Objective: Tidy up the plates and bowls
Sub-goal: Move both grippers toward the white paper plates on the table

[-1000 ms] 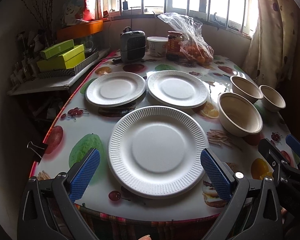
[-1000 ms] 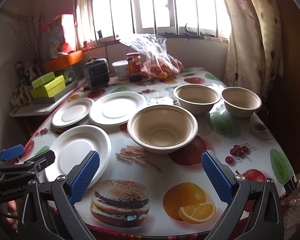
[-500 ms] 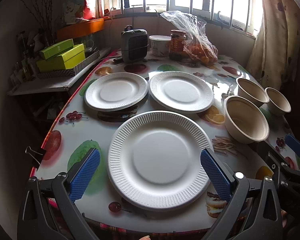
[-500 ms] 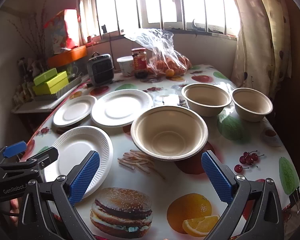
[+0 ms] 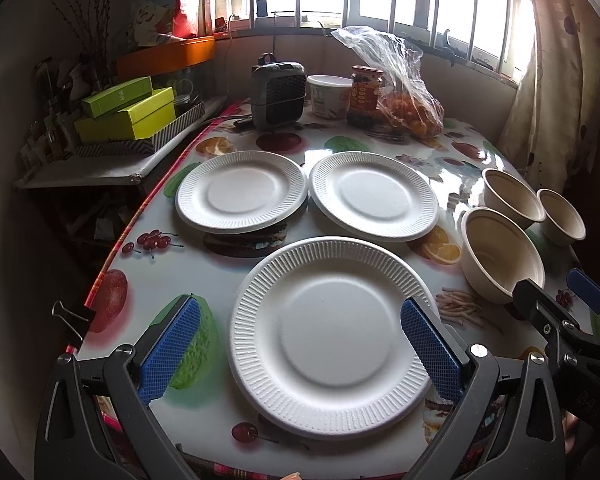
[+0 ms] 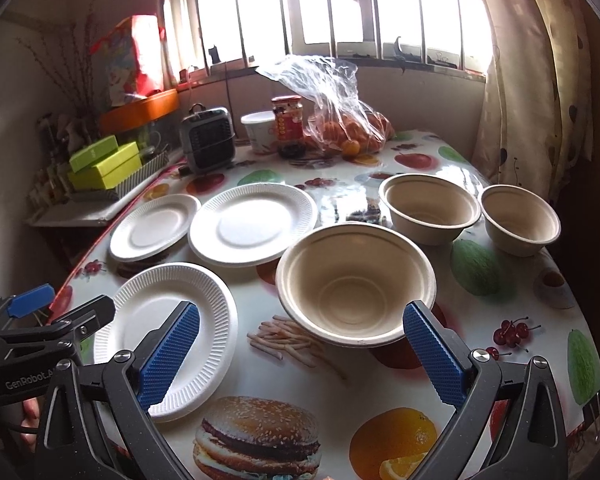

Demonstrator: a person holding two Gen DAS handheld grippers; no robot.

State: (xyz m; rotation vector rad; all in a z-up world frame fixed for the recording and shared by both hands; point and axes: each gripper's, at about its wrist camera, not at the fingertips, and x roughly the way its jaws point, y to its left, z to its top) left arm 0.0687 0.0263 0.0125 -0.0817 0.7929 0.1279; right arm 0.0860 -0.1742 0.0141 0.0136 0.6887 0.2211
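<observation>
1. White ribbed paper: three plates are laid on the table [image 5: 220,280], which is covered w/ a fruit-and-burger print cloth.
2. Nearest plate [image 5: 332,336] is seen at the front edge, framed between the blue pads of the left gripper [image 5: 300,344]; jaws are spread wide, nothing is gripped, and no pad contact w/ the rim can be confirmed.
3. Back left plate [image 5: 240,196] and back right plate [image 5: 374,196] are set side by side behind it, rims just about touching.
4. Beige bowls are grouped to the right of the plates: large bowl [image 6: 356,284] nearest, mid bowl [image 6: 430,208] behind it, small bowl [image 6: 520,218] furthest right, apart from the mid one.
5. Right gripper [image 6: 300,354] is held over the table's front edge, jaws wide apart and empty; large bowl is seen between the pads, its rim close to the right pad, contact not clear.
6. At the far end, by the window, a small heater [image 5: 278,94], tub [image 5: 328,94], jar [image 5: 366,94] and bag of oranges [image 5: 404,96] are lined up.
</observation>
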